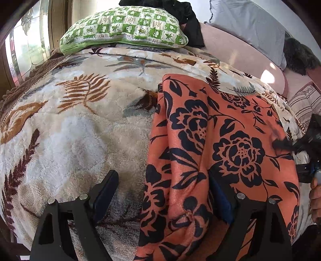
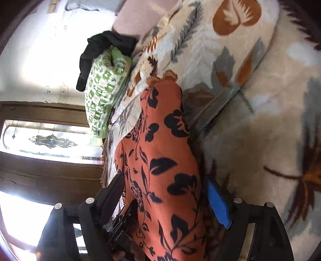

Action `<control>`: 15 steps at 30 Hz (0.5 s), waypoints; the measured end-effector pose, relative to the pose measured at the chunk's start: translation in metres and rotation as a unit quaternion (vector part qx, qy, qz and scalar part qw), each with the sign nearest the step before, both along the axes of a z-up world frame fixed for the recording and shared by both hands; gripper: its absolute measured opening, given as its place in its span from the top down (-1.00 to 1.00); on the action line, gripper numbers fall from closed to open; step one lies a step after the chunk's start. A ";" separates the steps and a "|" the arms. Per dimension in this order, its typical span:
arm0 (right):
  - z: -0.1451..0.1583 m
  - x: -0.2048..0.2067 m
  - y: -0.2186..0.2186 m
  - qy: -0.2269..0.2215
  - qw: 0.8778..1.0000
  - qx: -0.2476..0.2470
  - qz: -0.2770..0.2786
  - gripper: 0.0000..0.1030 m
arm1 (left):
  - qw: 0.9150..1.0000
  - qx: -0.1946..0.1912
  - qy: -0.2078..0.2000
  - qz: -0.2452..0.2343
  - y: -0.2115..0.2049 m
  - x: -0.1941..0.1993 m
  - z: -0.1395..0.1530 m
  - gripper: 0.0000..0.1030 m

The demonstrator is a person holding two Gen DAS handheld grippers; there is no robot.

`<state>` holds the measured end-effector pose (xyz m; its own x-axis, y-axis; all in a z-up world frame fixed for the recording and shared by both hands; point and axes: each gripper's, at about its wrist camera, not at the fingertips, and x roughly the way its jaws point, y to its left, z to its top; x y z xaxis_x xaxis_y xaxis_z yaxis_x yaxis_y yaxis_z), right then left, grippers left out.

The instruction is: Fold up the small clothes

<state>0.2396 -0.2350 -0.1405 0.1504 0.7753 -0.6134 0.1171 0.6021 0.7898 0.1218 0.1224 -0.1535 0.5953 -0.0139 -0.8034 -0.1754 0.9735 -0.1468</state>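
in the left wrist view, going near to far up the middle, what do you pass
orange floral cloth lying between the open fingers of the left hand-held gripper → leaf-print fleece blanket → green and white checked pillow → black garment at the very top

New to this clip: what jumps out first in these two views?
The orange cloth with black flowers, spread on the leaf-print blanket, lies between the open jaws of both hand-held grippers. Behind it, at the blanket's far edge, sits a green checked pillow with a black garment beside it.
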 end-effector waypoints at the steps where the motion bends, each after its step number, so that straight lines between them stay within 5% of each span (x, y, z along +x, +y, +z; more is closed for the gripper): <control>1: 0.001 0.002 0.010 0.002 0.999 -0.032 0.017 0.29 | 1.000 -0.002 0.000 -0.002 0.001 0.000 0.000 -0.73; 4: 0.044 -0.011 0.033 -0.094 0.985 -0.139 0.038 0.36 | 1.000 -0.012 0.000 -0.002 0.004 0.000 -0.001 -0.75; 6: 0.029 -0.009 0.041 -0.083 0.978 -0.186 0.052 0.34 | 1.000 -0.005 0.001 -0.003 0.001 0.002 -0.001 -0.76; 11: 0.033 -0.007 0.010 -0.063 0.995 -0.076 -0.022 -0.43 | 1.000 -0.019 0.002 -0.002 0.006 0.001 -0.002 -0.76; 15: 0.035 0.019 -0.001 -0.062 0.995 -0.052 -0.057 -0.51 | 1.000 -0.015 0.002 -0.001 0.004 0.002 -0.002 -0.77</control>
<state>0.2581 -0.2362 -0.1056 0.3139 0.6816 -0.6610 0.0947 0.6703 0.7360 0.1238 0.1266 -0.1551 0.5916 -0.0402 -0.8053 -0.1735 0.9690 -0.1758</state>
